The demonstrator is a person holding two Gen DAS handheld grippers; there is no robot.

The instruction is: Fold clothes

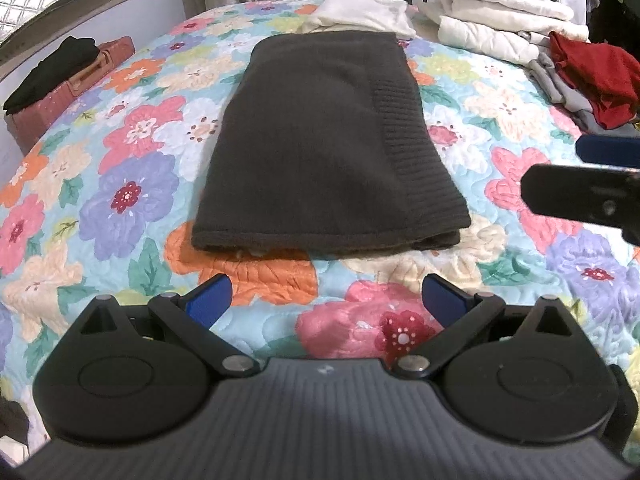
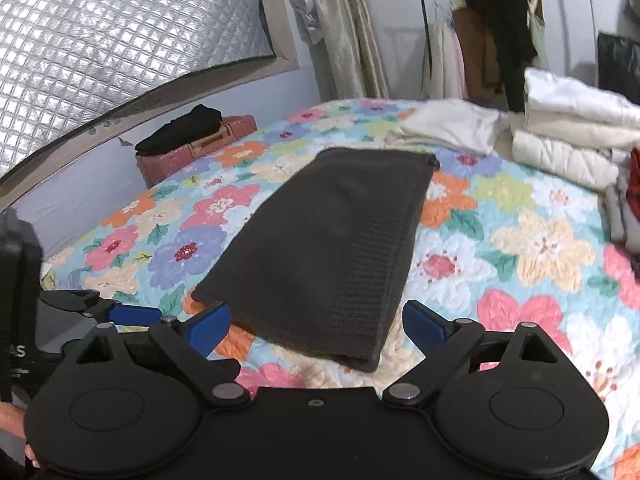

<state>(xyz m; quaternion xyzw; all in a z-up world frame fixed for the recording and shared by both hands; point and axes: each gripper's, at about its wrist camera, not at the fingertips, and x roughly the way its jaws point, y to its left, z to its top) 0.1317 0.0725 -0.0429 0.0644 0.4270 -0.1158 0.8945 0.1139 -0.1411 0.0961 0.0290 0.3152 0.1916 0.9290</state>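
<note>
Left tool point(image 1: 326, 300) spread apart, right tool point(image 2: 316, 326) likewise — folded dark sweater point(image 1: 324, 148) just ahead, untouched

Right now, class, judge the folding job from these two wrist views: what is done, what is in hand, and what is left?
Done: the dark knit garment lies folded into a flat oblong on the floral quilt, and white folded clothes are stacked behind it. In hand: nothing; the left gripper and right gripper are both open and empty. Left: the red garment and grey garment lie crumpled, apparently unfolded.
</note>
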